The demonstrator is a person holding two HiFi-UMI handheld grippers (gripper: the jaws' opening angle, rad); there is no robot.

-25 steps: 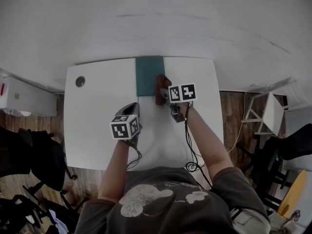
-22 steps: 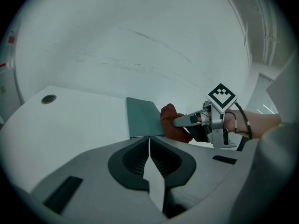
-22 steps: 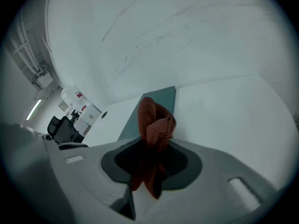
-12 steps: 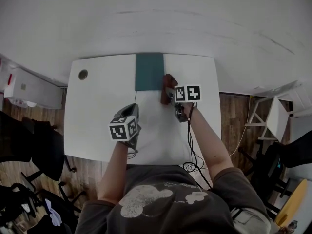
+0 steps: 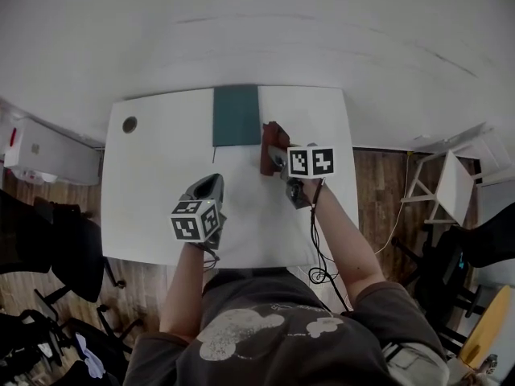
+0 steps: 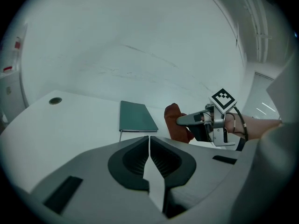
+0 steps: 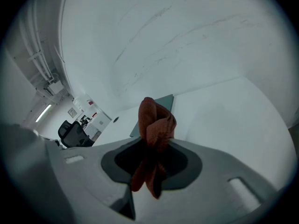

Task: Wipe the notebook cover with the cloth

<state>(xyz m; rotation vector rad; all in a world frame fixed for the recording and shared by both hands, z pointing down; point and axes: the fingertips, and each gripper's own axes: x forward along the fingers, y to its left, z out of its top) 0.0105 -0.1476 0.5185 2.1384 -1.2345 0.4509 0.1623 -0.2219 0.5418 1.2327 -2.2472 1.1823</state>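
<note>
Head view, notebook [image 5: 236, 116]: flat at the table's [image 5: 145, 191] far edge, long axis running near to far.
Cloth [image 5: 269, 147]: bunched, just right of the notebook's near right corner; contact unclear.
Right gripper [image 5: 274, 158]: the nearer one, jaws pinching the cloth.
Left gripper [image 5: 211, 186]: jaws pressed together, empty, well back.

White table [image 5: 145, 207], round hole [image 5: 129, 125] near its 10 o'clock corner. White cabinet [image 5: 48, 155] at 9 o'clock, black chair [image 5: 68, 252] at 8, wood floor [image 5: 386, 175] at 3.
</note>
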